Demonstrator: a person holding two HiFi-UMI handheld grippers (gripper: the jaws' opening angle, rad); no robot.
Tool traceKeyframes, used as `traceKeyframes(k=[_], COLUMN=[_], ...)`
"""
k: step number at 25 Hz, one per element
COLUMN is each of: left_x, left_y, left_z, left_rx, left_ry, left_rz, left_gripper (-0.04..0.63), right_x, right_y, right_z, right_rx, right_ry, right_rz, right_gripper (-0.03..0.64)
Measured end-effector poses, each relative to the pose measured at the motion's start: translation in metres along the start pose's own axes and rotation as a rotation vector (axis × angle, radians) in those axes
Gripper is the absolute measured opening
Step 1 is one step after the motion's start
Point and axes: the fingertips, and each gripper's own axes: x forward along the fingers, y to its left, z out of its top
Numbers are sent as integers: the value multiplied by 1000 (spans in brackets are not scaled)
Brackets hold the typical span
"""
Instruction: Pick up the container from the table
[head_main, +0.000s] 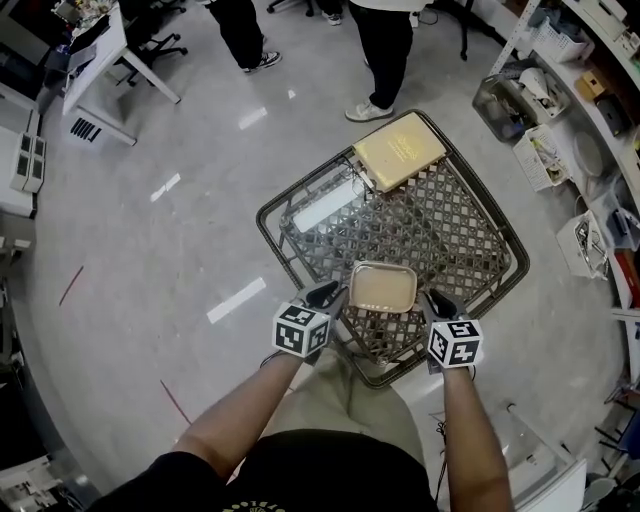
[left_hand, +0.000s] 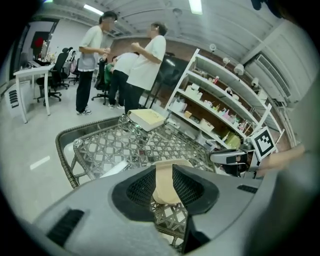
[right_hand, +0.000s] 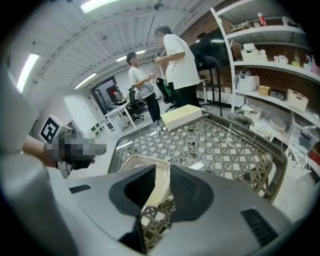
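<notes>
Left gripper (head_main: 325, 296) and right gripper (head_main: 439, 302) straddle opposite rims of the container (head_main: 381, 287), jaws parted and unclamped, seemingly to lift it level

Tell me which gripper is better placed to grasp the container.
Probably the right gripper: the container shows its rim in the gap of those open jaws. The left gripper flanks the opposite side, nearly as ready.

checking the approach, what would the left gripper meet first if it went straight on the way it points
The beige container, whose edge sits between the left gripper's open jaws; the lattice table lies under it. Exact depth is unclear.
</notes>
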Motion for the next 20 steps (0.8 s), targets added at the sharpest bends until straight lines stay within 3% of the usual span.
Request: traceKeyframes(k=[9, 20], left_x=[16, 27], left_y=[10, 15], left_z=[-12, -22], left_rx=[-7, -20], left_ry=[51, 94], left_rz=[11, 13], left_gripper=[86, 91], right_x=[33, 50], right_y=[-10, -19], right_z=[-28, -40], right_rx=[125, 181], right_ry=[100, 147], right_rz=[30, 37], right_gripper=[72, 74])
